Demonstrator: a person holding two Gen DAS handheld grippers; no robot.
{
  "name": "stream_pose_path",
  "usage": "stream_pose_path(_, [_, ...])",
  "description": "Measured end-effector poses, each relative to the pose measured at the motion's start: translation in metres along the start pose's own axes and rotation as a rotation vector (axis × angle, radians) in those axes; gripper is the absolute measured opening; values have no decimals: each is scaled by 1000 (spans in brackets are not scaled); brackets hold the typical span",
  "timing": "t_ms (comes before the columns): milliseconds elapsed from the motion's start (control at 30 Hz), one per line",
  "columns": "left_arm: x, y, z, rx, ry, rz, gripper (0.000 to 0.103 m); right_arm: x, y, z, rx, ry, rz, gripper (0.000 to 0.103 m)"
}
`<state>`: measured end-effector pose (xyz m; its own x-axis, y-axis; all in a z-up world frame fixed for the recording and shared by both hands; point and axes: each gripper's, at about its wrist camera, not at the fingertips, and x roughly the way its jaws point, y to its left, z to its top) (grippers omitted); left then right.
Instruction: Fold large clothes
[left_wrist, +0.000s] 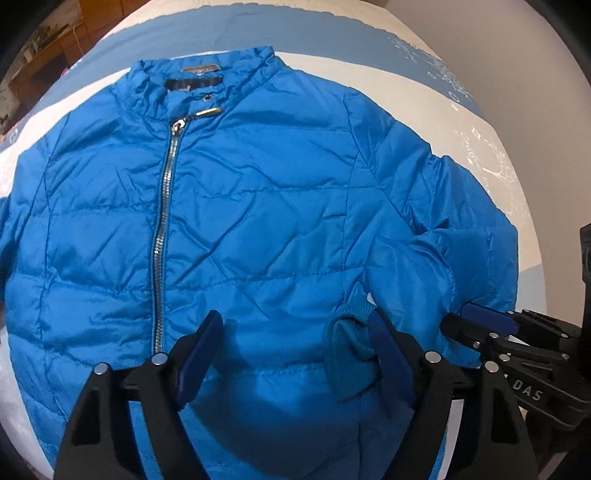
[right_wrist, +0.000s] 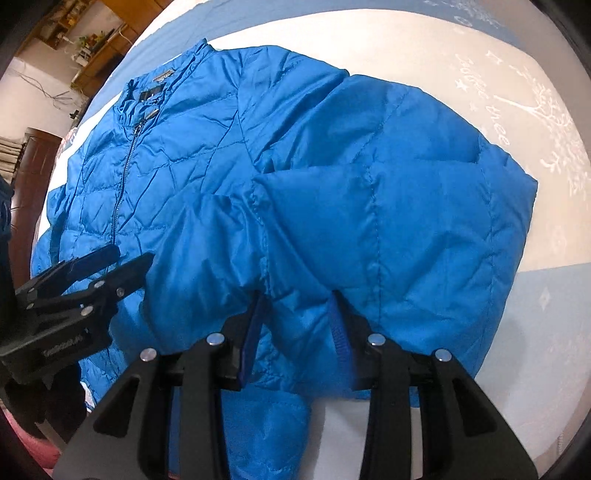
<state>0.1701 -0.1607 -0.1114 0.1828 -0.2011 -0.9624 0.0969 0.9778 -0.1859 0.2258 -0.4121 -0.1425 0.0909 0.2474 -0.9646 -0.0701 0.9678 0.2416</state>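
On a bed with a white-and-pale-blue printed cover (left_wrist: 491, 122), a bright blue quilted jacket (left_wrist: 258, 206) lies front side up, zipped, collar (left_wrist: 207, 74) at the far edge of the view. Silver zipper (left_wrist: 164, 206) runs down the chest; pull tab sits just under the collar.

Left gripper (left_wrist: 295, 350): over the lower front of the jacket, pointing steeply down. Fingers spread wide. Ribbed teal cuff (left_wrist: 351, 354) of one sleeve lies just inside its right-hand pad (left_wrist: 391, 358), touching or nearly so; the other pad (left_wrist: 199, 354) stands clear over bare jacket fabric. Not clamped on anything.

That sleeve (right_wrist: 369, 206) is folded across the jacket's side, its puffy bulk filling the middle of the right wrist view.

Right gripper (right_wrist: 295, 339): down on the folded sleeve, fingers partly drawn in with a ridge of blue sleeve fabric bunched between the pads. Both pads press into the cloth — a pinch on the sleeve.

The two grippers sit close side by side; each shows at the edge of the other's view.

Wooden furniture (right_wrist: 92, 40) at far left, beyond the bed.
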Motion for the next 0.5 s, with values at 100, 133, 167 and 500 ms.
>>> stream_pose_path(100, [8,-5,3,-10,9,7,81,2,2,0,-8,-2,-11,36])
stream_pose_path(133, [11,-8,5,-17,13,6,81,1,2,0,-7,-4,-10,36])
stream_pose_path(167, [12,-11,6,-18,9,1,78,1,2,0,-6,-6,-11,36])
stream_pose_path(500, [18,-35,6,28,6,-68,18,-2,3,0,-4,-24,-9,36])
